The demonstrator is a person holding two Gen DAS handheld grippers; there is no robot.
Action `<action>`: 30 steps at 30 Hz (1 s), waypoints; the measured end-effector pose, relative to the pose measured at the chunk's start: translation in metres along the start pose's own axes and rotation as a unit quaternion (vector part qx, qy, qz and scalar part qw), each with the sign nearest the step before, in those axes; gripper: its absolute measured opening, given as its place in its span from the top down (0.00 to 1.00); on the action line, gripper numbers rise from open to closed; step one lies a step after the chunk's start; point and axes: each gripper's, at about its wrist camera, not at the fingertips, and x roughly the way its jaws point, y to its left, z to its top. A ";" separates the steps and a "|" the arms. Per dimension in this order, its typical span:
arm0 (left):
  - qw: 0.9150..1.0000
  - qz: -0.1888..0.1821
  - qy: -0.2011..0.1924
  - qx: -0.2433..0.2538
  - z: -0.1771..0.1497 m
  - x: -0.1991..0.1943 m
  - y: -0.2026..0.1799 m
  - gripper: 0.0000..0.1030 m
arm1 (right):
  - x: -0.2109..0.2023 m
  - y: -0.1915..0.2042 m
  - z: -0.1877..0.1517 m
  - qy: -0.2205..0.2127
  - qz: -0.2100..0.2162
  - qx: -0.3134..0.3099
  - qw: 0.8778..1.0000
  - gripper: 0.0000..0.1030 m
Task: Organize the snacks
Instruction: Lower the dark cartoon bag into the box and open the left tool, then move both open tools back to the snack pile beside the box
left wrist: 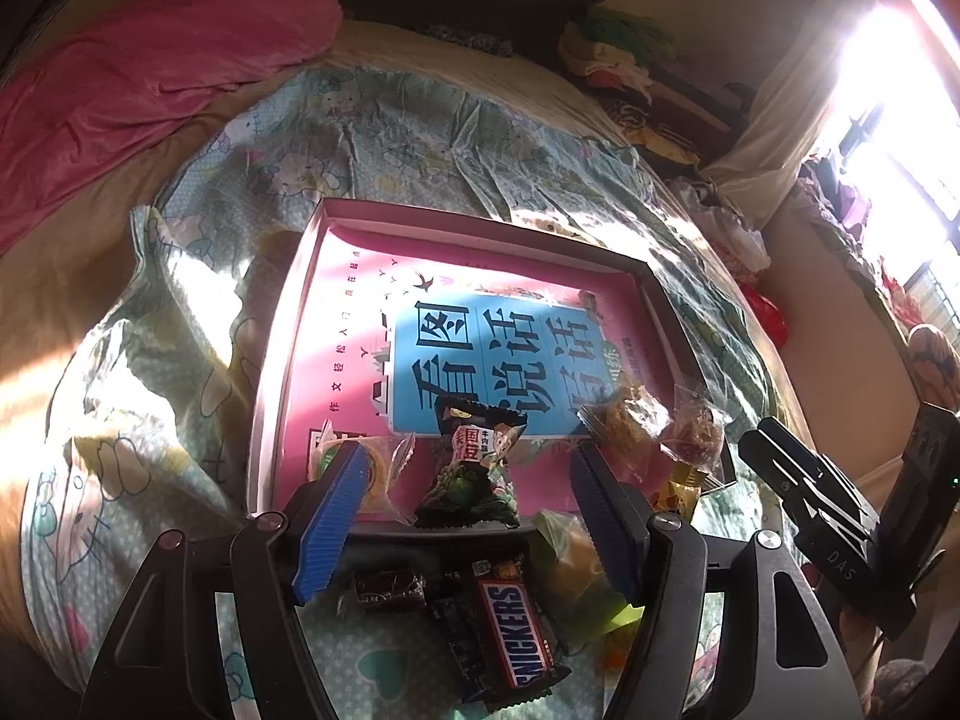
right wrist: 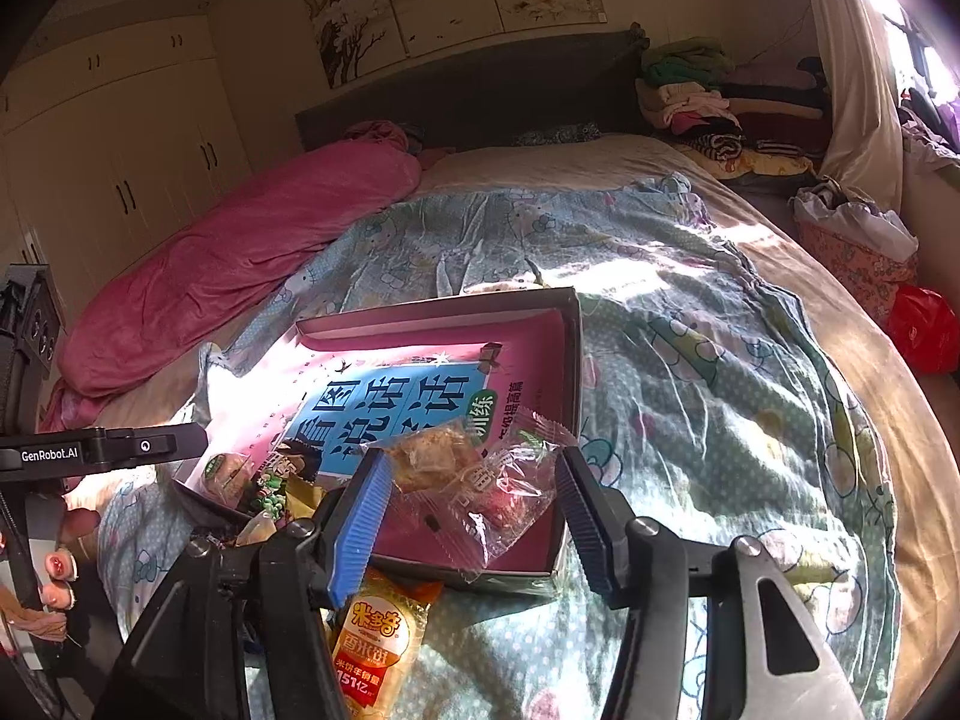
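Observation:
A shallow pink box (left wrist: 288,324) (right wrist: 558,324) lies on the bed with a blue-titled book in it. Inside its near edge lie a dark green snack packet (left wrist: 477,474), a yellow-green wrapped snack (left wrist: 384,468) and clear-wrapped pastries (left wrist: 630,420) (right wrist: 474,480). On the quilt in front lie a Snickers bar (left wrist: 519,630), a small dark wrapped sweet (left wrist: 390,588) and a green-yellow packet (left wrist: 576,576). An orange rice-cake packet (right wrist: 378,648) lies below the right gripper. My left gripper (left wrist: 474,516) is open and empty above the box's near rim. My right gripper (right wrist: 474,516) is open over the pastries.
The box sits on a light-green cartoon quilt (right wrist: 690,360). A pink blanket roll (right wrist: 240,258) lies at the far left. Clothes pile (right wrist: 708,96) at the headboard. A red bag (right wrist: 924,330) is beyond the bed's right edge. The other gripper shows at the right (left wrist: 840,516).

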 end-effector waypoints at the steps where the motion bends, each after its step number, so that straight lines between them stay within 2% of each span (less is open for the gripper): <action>1: 1.000 -0.001 -0.001 0.000 0.000 -0.001 0.000 0.30 | -0.001 0.000 0.000 -0.003 0.001 0.000 1.000 0.45; 5: 1.000 -0.001 -0.005 0.002 -0.001 -0.008 -0.002 0.30 | -0.006 0.001 0.001 -0.012 0.005 0.000 1.000 0.42; 19: 1.000 0.005 0.000 0.017 -0.012 -0.017 -0.006 0.30 | -0.018 0.006 0.001 -0.024 0.020 -0.003 1.000 0.40; 30: 0.999 0.002 0.020 0.027 -0.025 -0.015 -0.009 0.30 | -0.020 0.012 -0.008 -0.007 0.023 -0.005 1.000 0.40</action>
